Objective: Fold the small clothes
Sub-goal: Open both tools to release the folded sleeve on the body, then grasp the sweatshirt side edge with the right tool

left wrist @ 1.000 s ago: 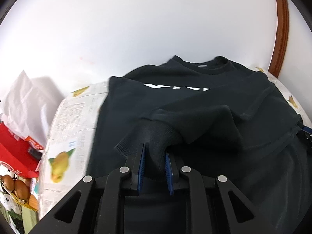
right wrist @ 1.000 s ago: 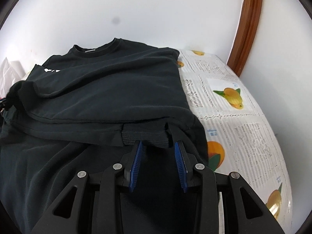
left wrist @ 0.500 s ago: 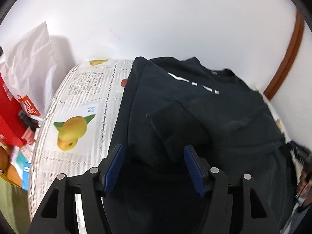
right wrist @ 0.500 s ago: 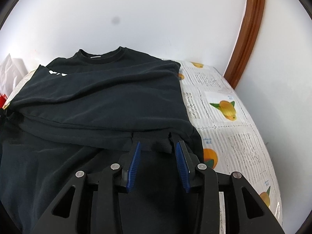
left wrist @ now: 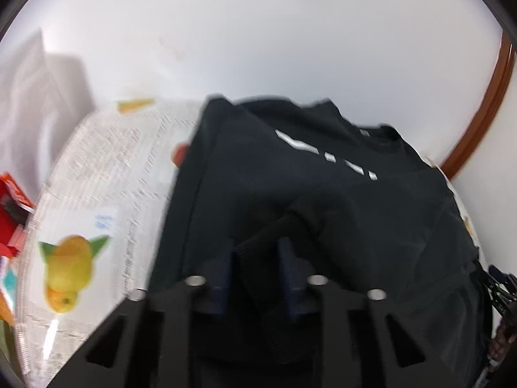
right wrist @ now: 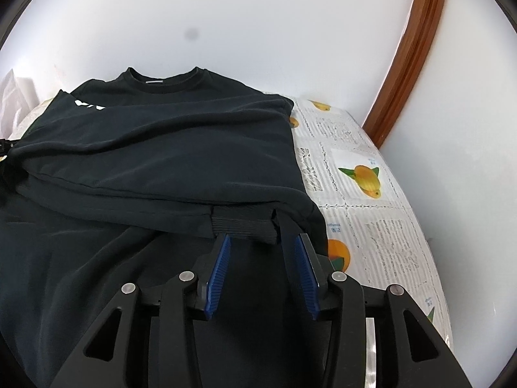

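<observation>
Left view: the left gripper [left wrist: 255,258] is clamped on a ribbed cuff [left wrist: 258,245] of the black shirt [left wrist: 323,200], which lies on the printed cloth [left wrist: 106,194].

Right view: the right gripper [right wrist: 261,252] is opening, its jaws empty; the other cuff [right wrist: 244,224] lies just beyond them. Both sleeves look folded in; folding the body seems left.

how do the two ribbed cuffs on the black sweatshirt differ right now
The left sleeve cuff sits between the left gripper pads, bunched and raised; the right sleeve cuff lies flat on the sweatshirt, just beyond the right gripper, whose jaws are opening. Both are black ribbed knit.
</observation>
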Demonstrator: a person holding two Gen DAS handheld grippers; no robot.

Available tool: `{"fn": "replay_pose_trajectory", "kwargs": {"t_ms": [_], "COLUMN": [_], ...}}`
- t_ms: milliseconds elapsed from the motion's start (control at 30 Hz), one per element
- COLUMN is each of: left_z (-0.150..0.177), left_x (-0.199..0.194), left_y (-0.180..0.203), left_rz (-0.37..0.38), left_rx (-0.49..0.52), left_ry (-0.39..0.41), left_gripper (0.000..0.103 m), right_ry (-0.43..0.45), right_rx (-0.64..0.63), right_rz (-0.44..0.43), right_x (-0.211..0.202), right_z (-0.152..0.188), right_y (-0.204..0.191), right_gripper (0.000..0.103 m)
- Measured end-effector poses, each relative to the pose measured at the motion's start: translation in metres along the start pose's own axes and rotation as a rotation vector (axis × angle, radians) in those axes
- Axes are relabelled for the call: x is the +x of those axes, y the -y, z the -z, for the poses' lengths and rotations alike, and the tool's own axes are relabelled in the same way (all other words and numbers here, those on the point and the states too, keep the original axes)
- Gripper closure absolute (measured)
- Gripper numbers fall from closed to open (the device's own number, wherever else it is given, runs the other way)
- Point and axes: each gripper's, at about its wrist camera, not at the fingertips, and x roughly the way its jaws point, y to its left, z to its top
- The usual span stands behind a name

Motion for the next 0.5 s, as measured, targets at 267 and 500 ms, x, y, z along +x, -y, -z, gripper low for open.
{"fn": "replay_pose_trajectory", "kwargs": {"t_ms": [267, 500], "left_z": [-0.009, 0.006], "left_x": [0.001, 0.008], "left_y": [-0.010, -0.010], "left_rz": [-0.043, -0.078], "left_rx": [0.009, 0.026], "left_ry": [-0.005, -0.038], "left_gripper": [0.096, 0.091], "right_ry": [0.051, -0.057], "right_rx": [0.038, 0.091], "right_rz": [-0.027, -0.008], "right_x": [0.008, 0.054], "right_z": [-0.026, -0.020], "right_y": [0.004, 0.012], "right_gripper": [0.056, 0.055]}}
